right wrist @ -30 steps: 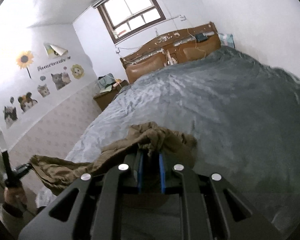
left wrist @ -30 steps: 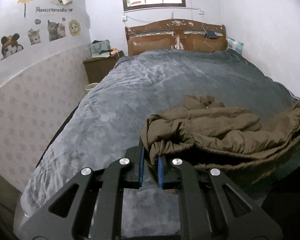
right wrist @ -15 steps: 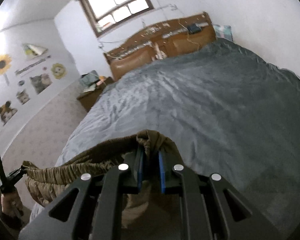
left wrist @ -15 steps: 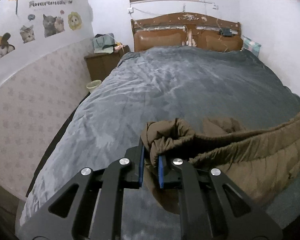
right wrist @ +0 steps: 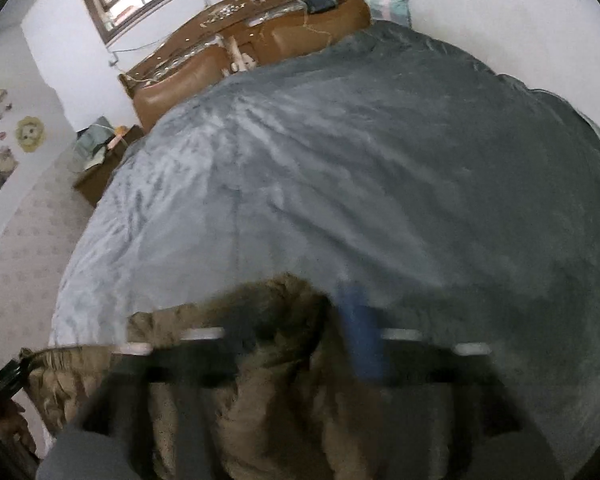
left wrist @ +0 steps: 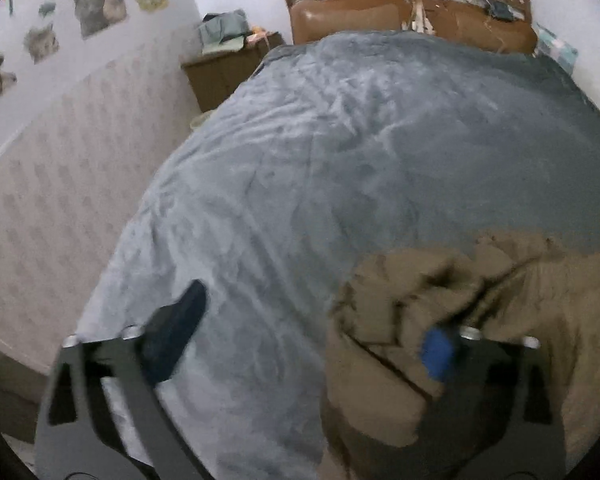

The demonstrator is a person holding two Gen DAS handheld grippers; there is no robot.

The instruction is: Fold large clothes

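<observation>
1. Left wrist view: the left hand-held gripper (left wrist: 312, 340) is opening wide – the brown garment (left wrist: 400, 320) lies loose on the bed (left wrist: 340, 140).
2. Right hand-held gripper (right wrist: 296, 340) is opening too, with cloth between its jaws.
3. Risk – the bunched edge may settle crooked.

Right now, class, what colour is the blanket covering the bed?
Grey-blue, plain plush blanket; it shows best in the left wrist view.

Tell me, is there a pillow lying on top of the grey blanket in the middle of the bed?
No, the grey blanket is bare across its middle; only the brown garment lies on it, at the near end.
</observation>
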